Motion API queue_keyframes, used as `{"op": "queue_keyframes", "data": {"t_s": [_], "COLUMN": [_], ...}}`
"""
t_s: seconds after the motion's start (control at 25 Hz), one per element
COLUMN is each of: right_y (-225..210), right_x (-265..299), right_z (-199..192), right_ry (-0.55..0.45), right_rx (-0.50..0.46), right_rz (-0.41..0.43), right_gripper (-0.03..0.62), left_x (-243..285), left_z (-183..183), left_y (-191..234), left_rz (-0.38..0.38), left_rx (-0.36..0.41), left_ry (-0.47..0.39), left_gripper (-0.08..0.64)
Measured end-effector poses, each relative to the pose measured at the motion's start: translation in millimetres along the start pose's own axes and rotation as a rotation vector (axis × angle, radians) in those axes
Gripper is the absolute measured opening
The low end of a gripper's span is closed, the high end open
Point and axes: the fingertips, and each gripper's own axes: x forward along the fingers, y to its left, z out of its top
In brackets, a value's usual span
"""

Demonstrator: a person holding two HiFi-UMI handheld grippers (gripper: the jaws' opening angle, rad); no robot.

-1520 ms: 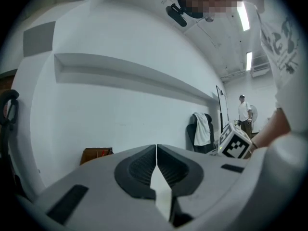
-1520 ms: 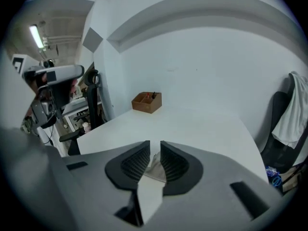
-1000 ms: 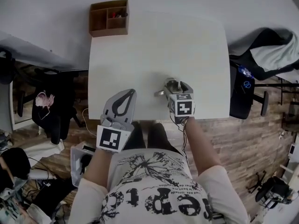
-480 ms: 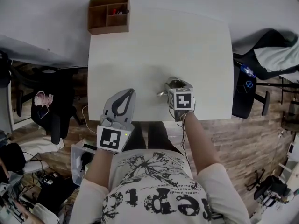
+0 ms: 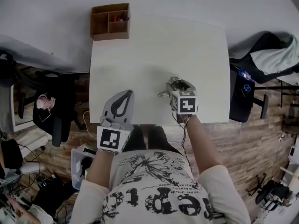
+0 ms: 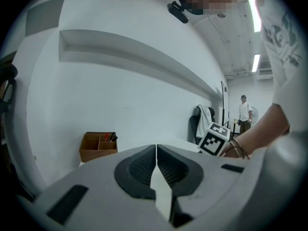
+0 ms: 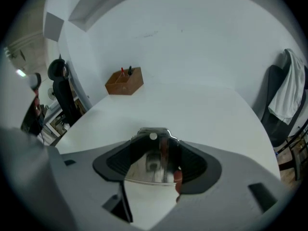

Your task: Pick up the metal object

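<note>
Ribbed black pads [image 6: 139, 170] of the left gripper [image 6: 156, 150] meet with nothing between them. Beside it, the right gripper [image 7: 155, 143], whose jaws have just been closing, clamps the shiny, curved metal object [image 7: 153, 160] between its own ribbed faces. Mirror reflections make the object's full shape hard to make out.

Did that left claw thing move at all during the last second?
No, not noticeably: the left gripper still sits over the near edge of the table.
</note>
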Motion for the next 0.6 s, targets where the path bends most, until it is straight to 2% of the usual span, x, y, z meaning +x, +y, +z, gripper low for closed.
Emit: {"op": "queue_keyframes", "data": {"t_s": [0.28, 0.52, 0.6], "right_y": [3.8, 23.5, 26.1], "right_x": [-69.9, -146.0, -172.5], "right_z": [85.4, 154.2, 171.1], "right_ry": [-0.270, -0.562, -0.642], "right_rx": [-0.060, -0.090, -0.109], "right_rz": [0.016, 0.115, 0.119], "right_gripper": [0.279, 0.279, 0.279], "left_x": [-3.9, -9.9, -14.8], "left_z": [42.6, 93.0, 110.8], "left_y": [-3.3, 5.3, 11.1], "left_rz": [0.028, 0.088, 0.119], "left_rx": [0.056, 0.094, 0.100], "left_ry": [-0.086, -0.198, -0.231], "left_gripper": [0.012, 0.012, 0.012]}}
